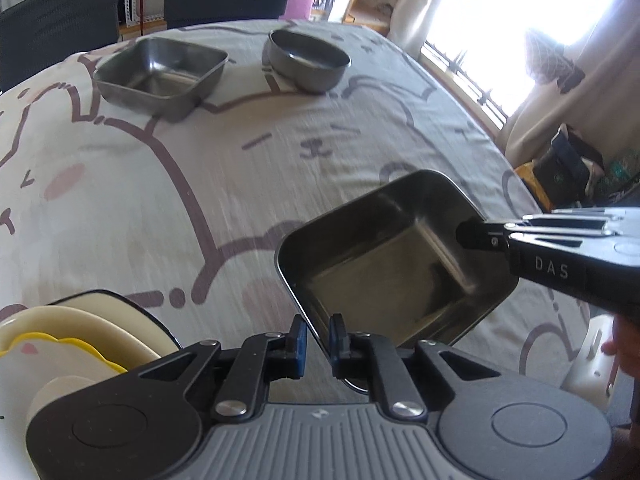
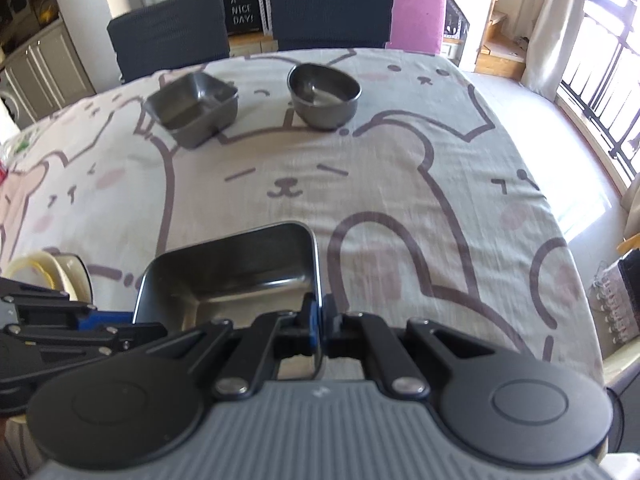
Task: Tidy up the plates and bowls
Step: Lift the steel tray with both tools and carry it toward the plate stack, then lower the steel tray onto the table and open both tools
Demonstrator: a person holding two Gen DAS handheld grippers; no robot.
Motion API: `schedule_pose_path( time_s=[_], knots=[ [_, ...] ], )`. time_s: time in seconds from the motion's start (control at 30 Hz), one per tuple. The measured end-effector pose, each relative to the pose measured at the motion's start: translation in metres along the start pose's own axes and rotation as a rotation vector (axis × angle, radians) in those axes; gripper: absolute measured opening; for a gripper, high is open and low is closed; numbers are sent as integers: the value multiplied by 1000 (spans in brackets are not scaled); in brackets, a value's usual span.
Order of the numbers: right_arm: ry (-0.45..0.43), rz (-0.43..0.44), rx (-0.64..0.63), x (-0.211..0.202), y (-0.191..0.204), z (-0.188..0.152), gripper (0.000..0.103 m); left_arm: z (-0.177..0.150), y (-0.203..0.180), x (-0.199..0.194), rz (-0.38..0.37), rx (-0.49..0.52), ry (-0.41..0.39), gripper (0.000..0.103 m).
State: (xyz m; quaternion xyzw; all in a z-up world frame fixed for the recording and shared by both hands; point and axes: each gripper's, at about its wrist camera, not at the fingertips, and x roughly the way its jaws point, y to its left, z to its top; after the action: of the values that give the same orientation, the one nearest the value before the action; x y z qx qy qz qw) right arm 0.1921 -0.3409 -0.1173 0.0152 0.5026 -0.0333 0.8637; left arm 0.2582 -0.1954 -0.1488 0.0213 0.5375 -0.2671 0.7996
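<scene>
- square metal tray [image 1: 384, 256]: held above the cloth-covered surface [image 1: 240, 168] at the near edge, between both grippers, tilted so one corner dips toward the left camera.
- looks thin-walled, stiff and light; polished steel, so probably slippery under the pads; not fragile, but likely to clang or swing if one grip lets go.
- best taken by the rolled rim, as now; two opposite sides keep it level.
- right gripper [image 2: 319, 322]: clamped tight on the tray's rim, at 3 o'clock of the tray in the right wrist view, one pad inside the wall, one outside.
- left gripper [image 1: 318, 338]: jaws straddle the rim at the nearest corner, narrowly apart; pads do not seem to press, so the hold there looks loose.
- second square metal bowl [image 1: 160, 74] at 11 o'clock across the surface, seemingly two nested; probable stacking spot for the tray.
- round metal bowl [image 1: 306, 60] at 12 o'clock, just beside the square one, apart from it.
- cream dishes with a yellow-rimmed plate [image 1: 60, 344] at 8 o'clock, close under the left gripper; risk of a knock when swinging.
- open cloth between tray and far bowls, nothing in the path.
- dark chairs [image 2: 172, 24] beyond the far edge, out of the way.
</scene>
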Motion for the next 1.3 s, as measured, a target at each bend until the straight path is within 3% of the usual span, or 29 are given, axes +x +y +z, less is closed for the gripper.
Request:
schedule_pose_path(
  time_s=[0.77, 1.3],
  knots=[
    [128, -25, -34, 16, -5, -9, 4, -4, -27, 11, 61, 183, 26, 16],
    [182, -11, -5, 29, -14, -12, 6, -5, -30, 14, 46, 229, 23, 18]
  ],
)
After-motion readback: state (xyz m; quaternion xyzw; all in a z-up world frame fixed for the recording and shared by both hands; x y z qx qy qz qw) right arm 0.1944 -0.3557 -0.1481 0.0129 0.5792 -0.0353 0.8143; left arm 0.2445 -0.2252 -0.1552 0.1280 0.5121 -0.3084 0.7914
